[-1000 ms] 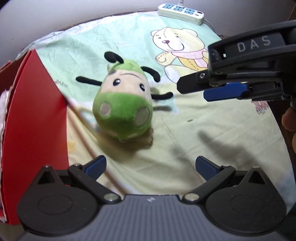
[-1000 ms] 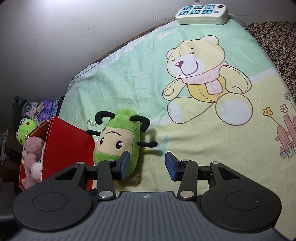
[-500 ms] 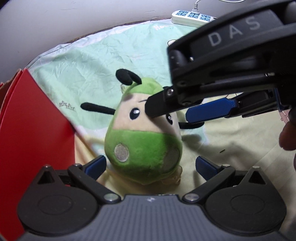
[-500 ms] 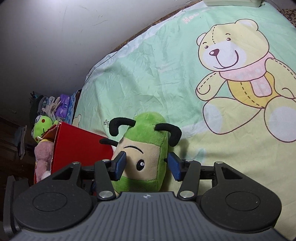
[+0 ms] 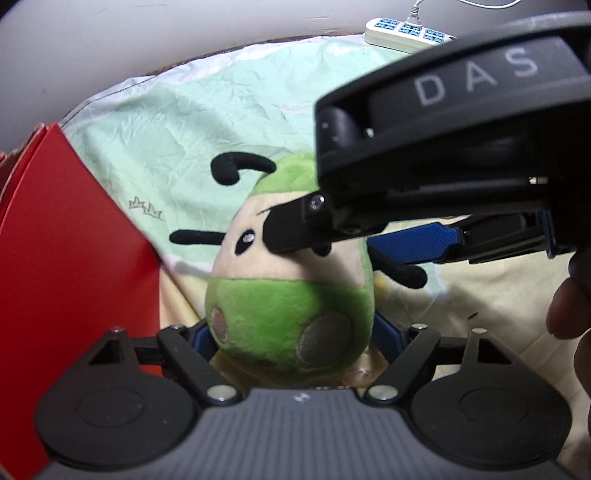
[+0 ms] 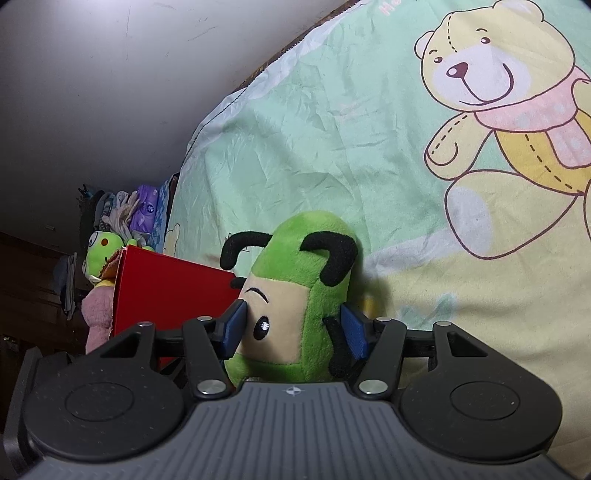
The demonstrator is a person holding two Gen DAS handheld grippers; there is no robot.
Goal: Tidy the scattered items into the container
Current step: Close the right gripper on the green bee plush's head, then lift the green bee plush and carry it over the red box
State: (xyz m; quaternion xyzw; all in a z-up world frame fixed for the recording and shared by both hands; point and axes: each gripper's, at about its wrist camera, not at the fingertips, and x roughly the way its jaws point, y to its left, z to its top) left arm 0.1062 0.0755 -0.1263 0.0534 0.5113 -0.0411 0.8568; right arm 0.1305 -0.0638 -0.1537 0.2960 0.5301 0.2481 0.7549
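Toy: the green and cream plush bug with black antennae [image 5: 291, 295] stands on the pale green bedsheet printed with a yellow cartoon bear [image 6: 332, 147], just beside the red cardboard box [image 5: 74, 277].
Your left gripper [image 5: 295, 332]: its jaws are closing around the plush's lower body; the blue pads sit at either flank, mostly hidden behind the plush, so you cannot tell whether they press yet.
Your right gripper [image 6: 293, 328]: it straddles the plush's face, one blue pad [image 6: 234, 326] against the cream cheek, the other against the green side; jaws stand partly open around it.
Overlap: in the left wrist view your right gripper crosses in front of the plush's face from the right.
Hand: fingertips [image 5: 569, 314] show at the right edge.
Container: the red box holds a pink plush [image 6: 98, 310] and a green frog plush [image 6: 101, 251].
Surroundings: a white power strip with blue sockets [image 5: 406, 31] lies at the sheet's far edge; a grey wall [image 6: 110, 92] stands behind.
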